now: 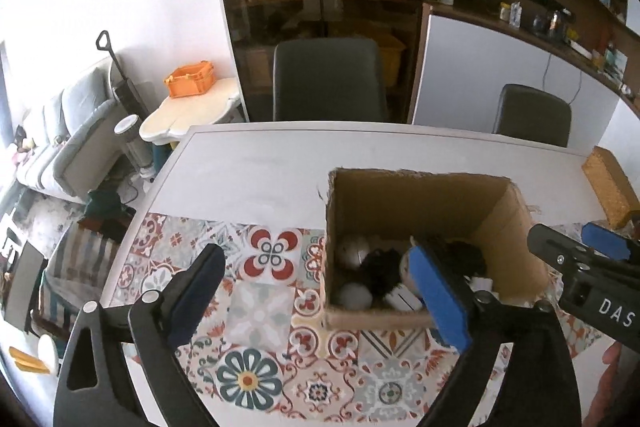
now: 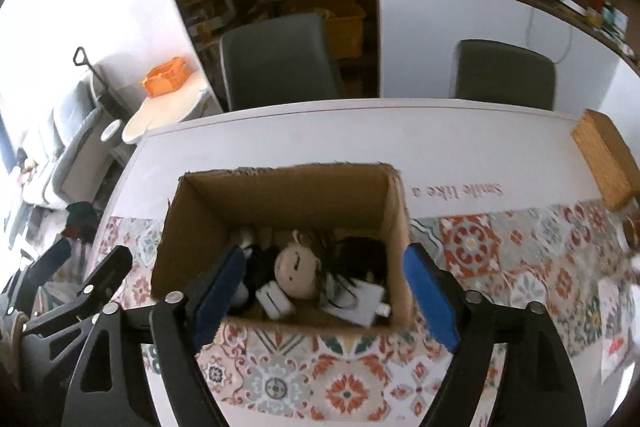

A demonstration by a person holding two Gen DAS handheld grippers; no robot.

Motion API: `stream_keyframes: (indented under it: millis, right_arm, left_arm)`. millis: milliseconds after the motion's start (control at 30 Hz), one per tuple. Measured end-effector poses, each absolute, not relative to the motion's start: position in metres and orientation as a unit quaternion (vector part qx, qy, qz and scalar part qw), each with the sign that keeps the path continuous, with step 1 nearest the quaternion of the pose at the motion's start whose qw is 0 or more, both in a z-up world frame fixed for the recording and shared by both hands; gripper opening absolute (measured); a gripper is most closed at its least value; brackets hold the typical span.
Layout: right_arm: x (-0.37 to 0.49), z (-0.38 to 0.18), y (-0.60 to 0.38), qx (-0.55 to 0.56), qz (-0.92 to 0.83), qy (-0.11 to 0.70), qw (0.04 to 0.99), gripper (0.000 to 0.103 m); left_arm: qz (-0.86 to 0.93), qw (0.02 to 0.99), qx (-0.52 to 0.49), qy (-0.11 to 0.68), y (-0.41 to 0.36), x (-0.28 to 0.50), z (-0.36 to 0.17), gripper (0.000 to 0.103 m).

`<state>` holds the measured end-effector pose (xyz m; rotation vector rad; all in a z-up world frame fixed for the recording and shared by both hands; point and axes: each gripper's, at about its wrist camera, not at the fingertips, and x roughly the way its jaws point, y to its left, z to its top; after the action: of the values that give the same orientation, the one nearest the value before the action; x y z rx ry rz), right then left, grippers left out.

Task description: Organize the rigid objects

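Two views are showing this moment. From the left wrist, the left tool is standing wide apart, gripping nothing; its right pad is hanging over the cardboard box, which is sitting on the surface ahead and to the right. The right tool is carrying the letters "DAS". From the right wrist, the right tool is spread apart and empty, straddling the box's near wall, with a doll head lying inside. "Smile like a" is reading upside down on the surface.
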<state>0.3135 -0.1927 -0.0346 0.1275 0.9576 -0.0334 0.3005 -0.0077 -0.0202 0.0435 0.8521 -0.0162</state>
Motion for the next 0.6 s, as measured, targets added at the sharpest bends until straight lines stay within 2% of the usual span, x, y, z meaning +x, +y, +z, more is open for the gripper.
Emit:
stream_keyframes:
  millis: [100, 333, 600]
  right_arm:
    - [0.288, -0.025, -0.193, 0.056, -0.025, 0.449, 0.892, 0.087]
    - [0.229, -0.007, -0.197, 0.055, -0.044, 0.42, 0.905, 0.093]
    - [0.174, 0.002, -0.201, 0.075, -0.043, 0.41, 0.908, 0.093]
  left_arm:
    - [-0.006, 0.916, 0.031, 0.4, -0.011, 0.277, -0.013, 0.102]
    - [-0.002, 0.924, 0.025, 0.381, -0.008, 0.226, 0.005, 0.103]
    - [0.009, 0.934, 0.031, 0.356, -0.006, 0.175, 0.02, 0.103]
